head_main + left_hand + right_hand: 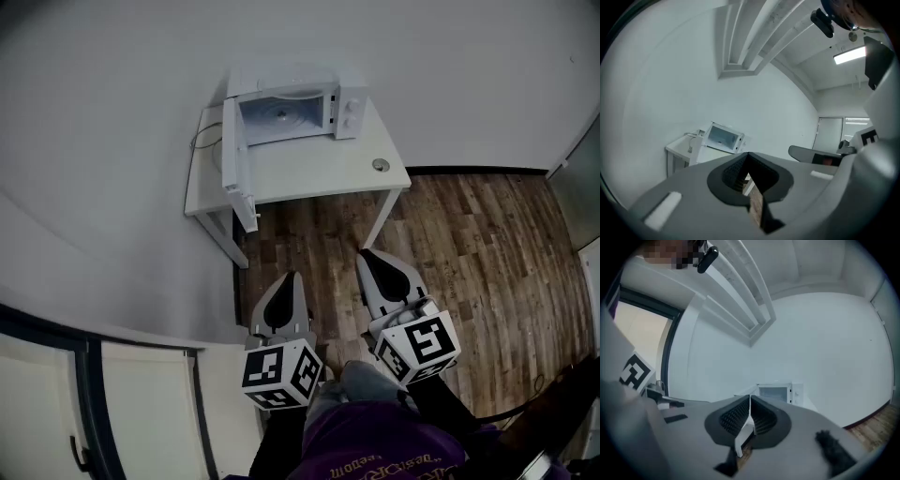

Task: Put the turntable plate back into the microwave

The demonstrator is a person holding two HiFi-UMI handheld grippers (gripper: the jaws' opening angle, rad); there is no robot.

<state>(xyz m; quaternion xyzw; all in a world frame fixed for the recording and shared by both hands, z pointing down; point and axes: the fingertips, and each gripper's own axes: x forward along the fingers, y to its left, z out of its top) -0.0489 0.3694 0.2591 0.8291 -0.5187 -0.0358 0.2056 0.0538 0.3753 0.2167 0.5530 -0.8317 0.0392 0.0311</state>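
A white microwave point(298, 103) stands at the back of a small white table point(309, 169), its door point(234, 159) swung wide open to the left. On the cavity floor lies a round pale shape point(281, 114); I cannot tell whether it is the turntable plate. My left gripper point(289, 279) and right gripper point(368, 257) hang side by side over the wooden floor, well short of the table. Both are shut with nothing between the jaws. The microwave point(723, 138) shows small beyond the left gripper's point(748, 158) jaws, and the microwave point(780, 393) likewise beyond the right gripper's point(750, 401).
A small round fitting point(380, 165) sits in the table's right front corner. A cable point(199, 139) runs off the table's left side. White walls close the room behind and to the left. Wooden floor point(469, 244) spreads to the right.
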